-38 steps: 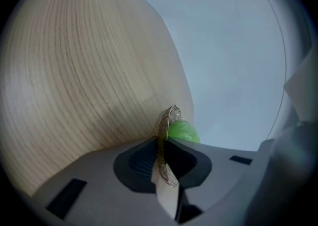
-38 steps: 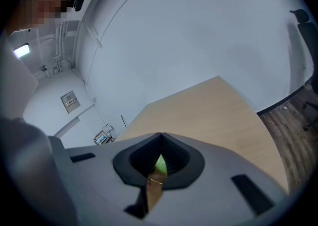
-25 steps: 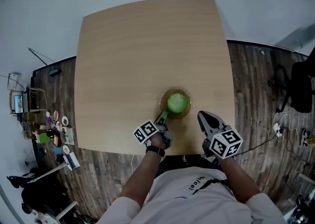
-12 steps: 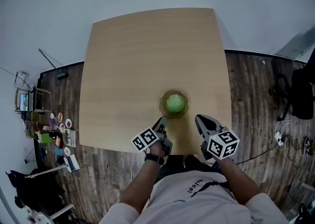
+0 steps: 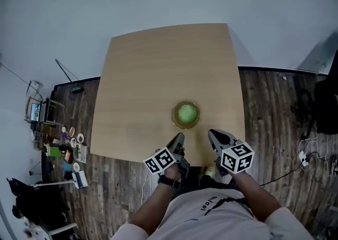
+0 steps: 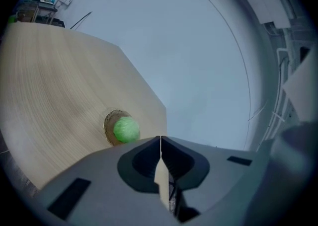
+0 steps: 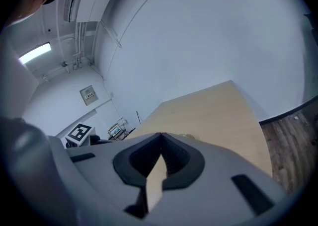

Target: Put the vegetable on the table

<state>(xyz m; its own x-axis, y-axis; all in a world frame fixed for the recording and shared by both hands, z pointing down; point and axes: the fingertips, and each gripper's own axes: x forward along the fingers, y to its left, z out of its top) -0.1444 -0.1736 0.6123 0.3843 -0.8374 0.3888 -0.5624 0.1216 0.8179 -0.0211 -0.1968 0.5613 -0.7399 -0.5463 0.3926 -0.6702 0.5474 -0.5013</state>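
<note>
**Desk:** Where is the vegetable sitting?

**Me:** I'm seeing the vegetable [image 5: 187, 113], a round green ball, sitting in the bowl [image 5: 174, 116] on the table [image 5: 158, 70], toward the near side. It isn't lying on bare wood yet, so I'm judging the job not done.

**Desk:** Claws?

**Me:** Both are hanging back at the near edge, short of the bowl. The left claw [image 5: 179, 137] is closing, its tips meeting with nothing between them. The right claw [image 5: 213, 134] is pinched together too, and it's carrying nothing.

**Desk:** How are you planning the pick?

**Me:** I'm thinking of spreading the left jaws wide before going in, then coming down over the ball so the pads are straddling its widest part. It's looking smooth and round, so I'm expecting it to squirt out under a tip-only pinch; I'm squeezing gently and deep. The bowl looks light, so I'm thinking of pinning its rim with the right claw while lifting. Then I'm setting the ball on open wood beside the bowl and letting go slowly, since it's likely to roll.

**Desk:** Tally?

**Me:** I'm counting one vegetable, one bowl, one table, two claws.
</note>
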